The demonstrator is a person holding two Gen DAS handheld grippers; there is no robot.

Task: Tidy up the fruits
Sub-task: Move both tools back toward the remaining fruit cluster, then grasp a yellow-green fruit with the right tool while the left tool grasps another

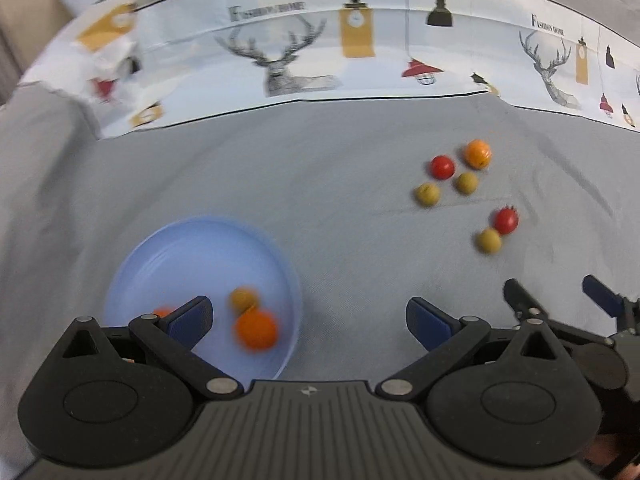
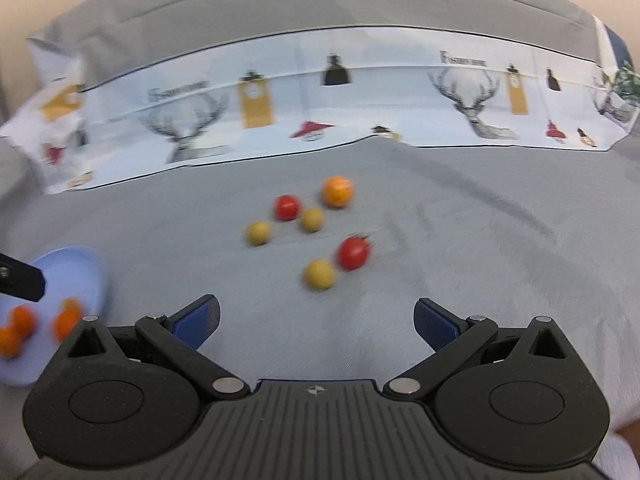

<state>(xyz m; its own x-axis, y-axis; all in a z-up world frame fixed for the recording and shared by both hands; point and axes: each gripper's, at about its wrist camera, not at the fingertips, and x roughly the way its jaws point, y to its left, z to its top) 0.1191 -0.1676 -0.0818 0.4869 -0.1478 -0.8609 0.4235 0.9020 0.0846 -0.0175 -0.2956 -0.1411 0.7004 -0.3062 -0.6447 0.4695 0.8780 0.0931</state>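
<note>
A light blue plate [image 1: 168, 248] lies on the grey cloth, holding an orange [image 1: 256, 330], a yellow-green fruit [image 1: 243, 299] and another orange partly hidden behind my finger. My left gripper [image 1: 310, 320] is open and empty over the plate's right edge. Loose fruit lies to the right: an orange [image 1: 477, 153], two red fruits [image 1: 442, 167] [image 1: 506, 221] and three yellow-green ones [image 1: 428, 194]. My right gripper [image 2: 316, 322] is open and empty, just short of the nearest yellow-green fruit [image 2: 319, 274] and red fruit [image 2: 353, 253]. The plate [image 2: 76, 268] shows at the far left of the right wrist view.
A white printed cloth with deer and lamps [image 1: 320, 52] runs along the back of the grey cloth. The right gripper [image 1: 560, 300] shows at the lower right of the left wrist view. Grey cloth [image 2: 500, 240] stretches to the right of the fruit.
</note>
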